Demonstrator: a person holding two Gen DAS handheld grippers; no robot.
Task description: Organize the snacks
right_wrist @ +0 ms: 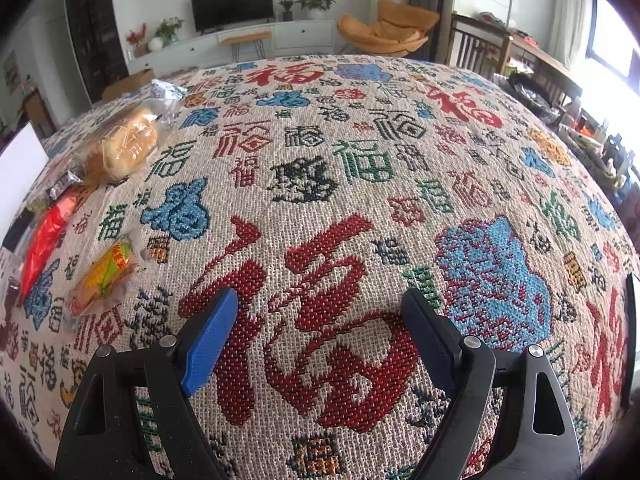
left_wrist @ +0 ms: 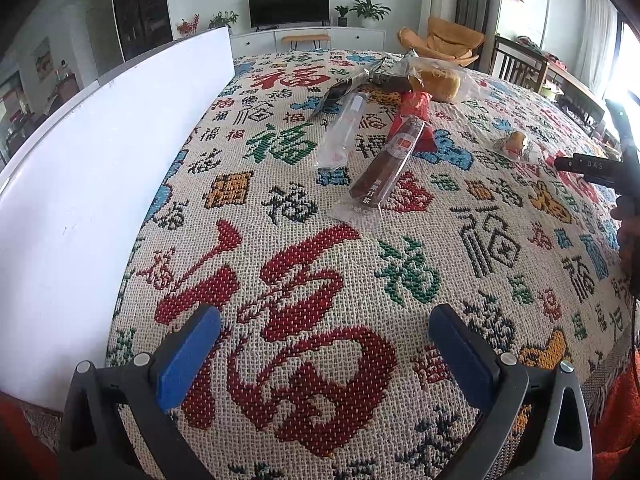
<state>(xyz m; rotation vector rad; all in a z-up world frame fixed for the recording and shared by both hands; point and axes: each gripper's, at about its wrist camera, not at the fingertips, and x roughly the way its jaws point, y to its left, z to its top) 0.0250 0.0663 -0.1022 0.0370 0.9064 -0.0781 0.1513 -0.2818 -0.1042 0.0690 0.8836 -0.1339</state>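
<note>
White box (left_wrist: 100, 168) along the left edge of the table, on the patterned cloth (left_wrist: 304, 272). Left gripper (left_wrist: 324, 356) near the front edge, both blue pads wide apart, nothing between them. Snacks grouped toward the far middle: clear tube pack (left_wrist: 343, 132), brown bar (left_wrist: 386, 164) just right of it with its far end against a red pack (left_wrist: 414, 110), dark foil pack (left_wrist: 352, 84) and bagged bread (left_wrist: 436, 78) behind. Small wrapped cake (left_wrist: 514, 144) sits apart, toward the right edge.

Right gripper (right_wrist: 320, 340) also fully spread and empty, over bare cloth. In its view the bread (right_wrist: 124, 140), red pack (right_wrist: 44, 236) and small cake (right_wrist: 104, 276) lie at the left.
</note>
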